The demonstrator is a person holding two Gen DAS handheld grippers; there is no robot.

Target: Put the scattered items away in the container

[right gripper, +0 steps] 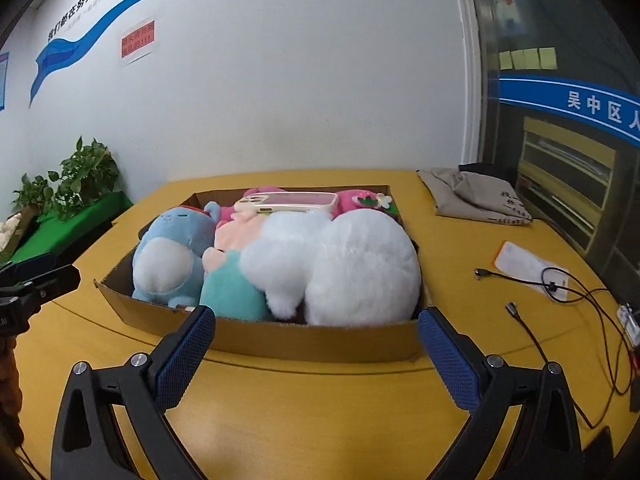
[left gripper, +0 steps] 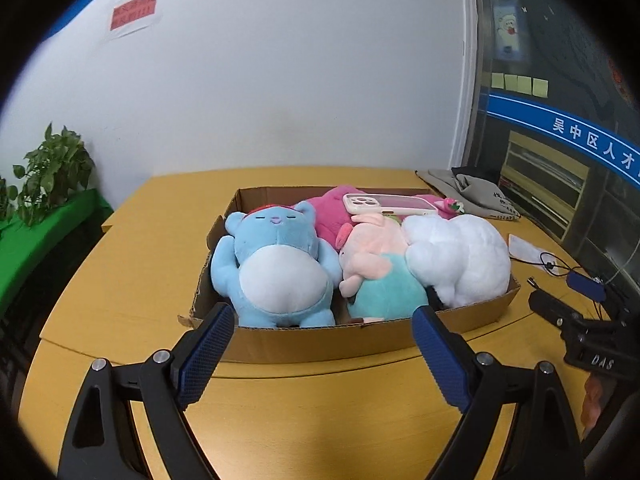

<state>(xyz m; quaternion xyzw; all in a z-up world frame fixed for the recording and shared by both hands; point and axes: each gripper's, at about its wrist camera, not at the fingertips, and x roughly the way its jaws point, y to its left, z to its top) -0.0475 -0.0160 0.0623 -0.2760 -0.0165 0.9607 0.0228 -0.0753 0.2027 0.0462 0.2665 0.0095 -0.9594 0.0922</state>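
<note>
Much of the cardboard box (left gripper: pixel 320 340) was hidden by its own load: the floor could not be seen, and the far wall showed only as a strip behind the toys. The pink plush (left gripper: pixel 332 216) at the back was mostly covered by the phone (left gripper: pixel 394 204) lying flat across it, so what animal it was stayed unclear; it was possibly a strawberry-themed toy, going by the small red-and-white trim at its far end. The pink-and-teal plush (left gripper: pixel 380 280) was wedged between its neighbours with its face hard to make out.

The left gripper (left gripper: pixel 322 320) stood just short of the box's near wall, its blue pads spread wide with nothing between them. The right gripper (right gripper: pixel 316 320) sat likewise before the near wall, jaws at full spread and empty. Each gripper's black frame was cut off by the lower edge of its view.

Beyond the left gripper, the box's long axis ran side to side. The blue plush (left gripper: pixel 276 268) lay on its back ahead and slightly left, head pointing away. The white plush (left gripper: pixel 456 260) filled the right end. The phone's long axis also ran side to side, camera end to the left.

To the right of the right gripper, cables (right gripper: pixel 560 292) and a paper slip (right gripper: pixel 528 268) lay on the yellow table (right gripper: pixel 320 420), well apart from the box
</note>
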